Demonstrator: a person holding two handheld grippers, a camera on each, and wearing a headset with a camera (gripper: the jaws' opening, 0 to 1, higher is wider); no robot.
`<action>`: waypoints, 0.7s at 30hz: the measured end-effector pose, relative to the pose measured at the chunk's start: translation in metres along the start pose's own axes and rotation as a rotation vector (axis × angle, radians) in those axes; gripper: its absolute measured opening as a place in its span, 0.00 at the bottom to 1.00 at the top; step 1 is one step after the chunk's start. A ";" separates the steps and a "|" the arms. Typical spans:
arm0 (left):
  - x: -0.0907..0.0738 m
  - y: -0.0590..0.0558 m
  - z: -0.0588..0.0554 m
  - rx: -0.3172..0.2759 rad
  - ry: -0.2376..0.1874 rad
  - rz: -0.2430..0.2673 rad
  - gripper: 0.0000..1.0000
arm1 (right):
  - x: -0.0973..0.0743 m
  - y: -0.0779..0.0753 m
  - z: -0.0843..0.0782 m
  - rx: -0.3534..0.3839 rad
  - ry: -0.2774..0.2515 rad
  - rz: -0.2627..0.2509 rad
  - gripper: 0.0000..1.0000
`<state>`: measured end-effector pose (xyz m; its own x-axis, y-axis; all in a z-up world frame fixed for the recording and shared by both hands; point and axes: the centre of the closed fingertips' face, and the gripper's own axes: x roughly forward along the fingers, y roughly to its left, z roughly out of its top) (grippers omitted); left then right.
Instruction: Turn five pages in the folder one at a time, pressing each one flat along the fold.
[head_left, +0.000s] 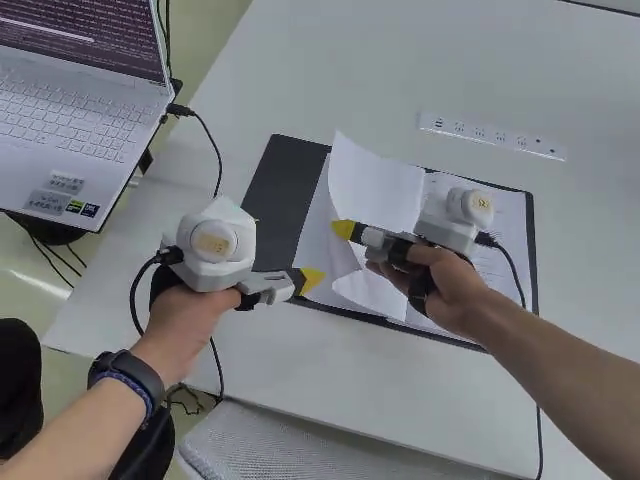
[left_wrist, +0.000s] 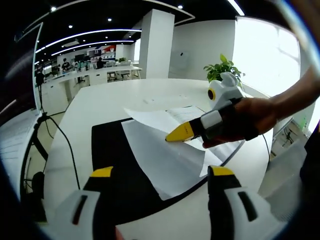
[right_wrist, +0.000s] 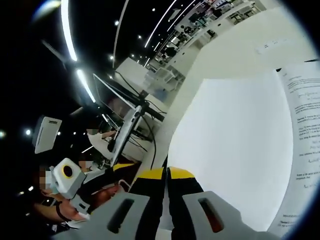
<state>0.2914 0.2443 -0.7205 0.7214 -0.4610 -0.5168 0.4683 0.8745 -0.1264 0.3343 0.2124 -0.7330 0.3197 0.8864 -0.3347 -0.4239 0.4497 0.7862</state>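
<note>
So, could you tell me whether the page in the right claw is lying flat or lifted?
Lifted: the page curls up off the folder, pinched between the shut jaws of the right claw.

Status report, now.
Right gripper shut on page, lifted mid-turn. Left gripper open at near edge of folder. Cable left of folder, apart.
</note>
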 end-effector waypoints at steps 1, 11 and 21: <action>0.000 0.000 0.000 0.000 0.000 0.000 0.74 | 0.003 -0.001 -0.003 0.010 0.009 -0.006 0.00; -0.006 0.001 -0.001 -0.013 0.003 0.006 0.73 | 0.033 -0.017 -0.024 0.075 0.069 -0.042 0.00; -0.006 0.008 -0.005 -0.035 0.004 0.016 0.73 | 0.054 -0.059 -0.034 0.086 0.119 -0.107 0.08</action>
<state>0.2880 0.2547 -0.7224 0.7266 -0.4461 -0.5225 0.4382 0.8867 -0.1477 0.3477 0.2374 -0.8155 0.2541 0.8429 -0.4742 -0.3175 0.5359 0.7824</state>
